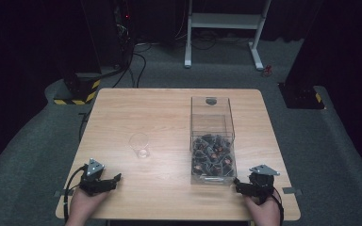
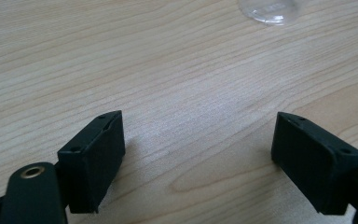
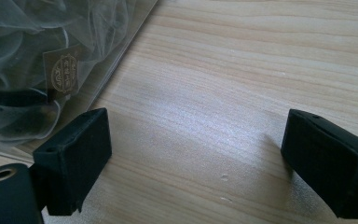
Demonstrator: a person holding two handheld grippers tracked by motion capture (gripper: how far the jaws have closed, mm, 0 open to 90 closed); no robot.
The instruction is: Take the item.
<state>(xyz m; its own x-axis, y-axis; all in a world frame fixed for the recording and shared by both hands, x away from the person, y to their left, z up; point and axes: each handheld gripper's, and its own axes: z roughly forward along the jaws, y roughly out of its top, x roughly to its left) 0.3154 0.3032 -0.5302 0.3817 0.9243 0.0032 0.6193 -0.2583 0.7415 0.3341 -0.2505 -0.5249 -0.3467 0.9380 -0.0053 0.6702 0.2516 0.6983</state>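
A wooden table (image 1: 169, 108) stands on grey carpet, and the person's two hands rest on its near edge, each holding a gripper. The left gripper (image 1: 115, 180) lies at the near left, its jaws pointing right along the table; in the left gripper view its jaws stand wide apart with bare wood between them and nothing held. The right gripper (image 1: 237, 184) lies at the near right, its jaws pointing left toward the near right corner of the box (image 1: 212, 136); in the right gripper view its jaws are likewise spread wide over bare wood, gripping nothing. The box is of clear plastic, tall and open-topped, and stands right of the table's middle, running from the far half toward the near edge. Its near half is heaped with small dark pouches (image 1: 213, 155), some with a reddish-brown glint; the far half looks bare. In the right gripper view the box wall (image 3: 121, 56) passes just beside the left jaw, and behind it show gauzy pouches, one with a brown tag (image 3: 64, 70); whether the jaw touches the wall cannot be told. A clear cup (image 1: 139, 145) stands upright left of the box and well apart from it, beyond the left gripper; its base (image 2: 270, 10) shows at the top edge of the left gripper view, well clear of the jaws.
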